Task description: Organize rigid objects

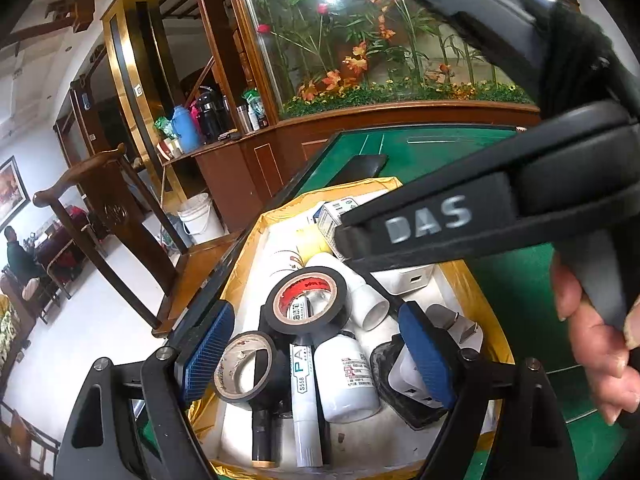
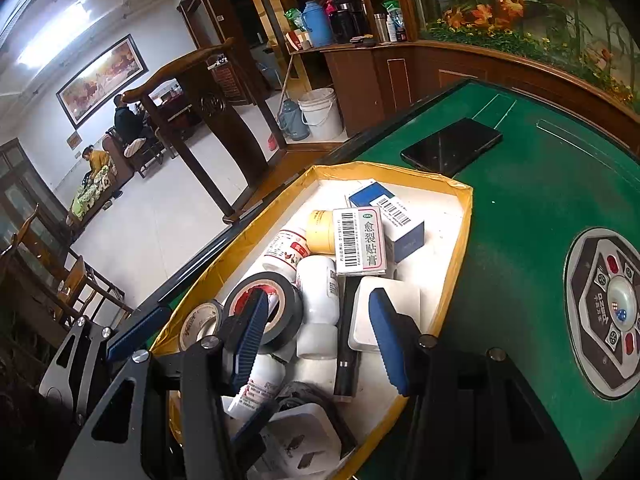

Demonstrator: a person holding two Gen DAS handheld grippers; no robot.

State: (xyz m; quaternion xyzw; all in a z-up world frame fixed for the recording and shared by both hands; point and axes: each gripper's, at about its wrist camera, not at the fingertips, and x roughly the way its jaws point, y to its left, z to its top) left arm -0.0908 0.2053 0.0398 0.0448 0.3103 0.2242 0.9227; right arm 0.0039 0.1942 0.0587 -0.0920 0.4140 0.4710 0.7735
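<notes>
Left wrist view first: the left gripper (image 1: 316, 360) hangs over the yellow-rimmed tray (image 1: 472, 292) on the green table (image 1: 516, 292), its blue-padded fingers (image 1: 208, 350) spread wide with nothing pinched between them. Below sits the pile: a black tape roll with a red core (image 1: 308, 300) leaning on a smaller tape roll (image 1: 245, 368), a white marker (image 1: 306, 404) lying lengthwise, a white bottle (image 1: 346, 380) beside it, and a white plug adapter (image 1: 412, 384) partly behind the right-hand pad. Across the upper right comes the body of the other tool, a hand (image 1: 596, 344) wrapped on its handle.

Over to the right wrist view: the right gripper (image 2: 320, 344) hovers above the same tray (image 2: 456, 268), fingers (image 2: 248, 336) partly apart and gripping nothing. The red-core tape roll (image 2: 276, 312) sits behind the left pad, a white charger block (image 2: 400, 300) by the right one. Further back, a barcoded white box (image 2: 360, 240) rests on a blue-and-white carton (image 2: 396, 216). A dark phone (image 2: 452, 150) lies on the table just beyond the tray.
</notes>
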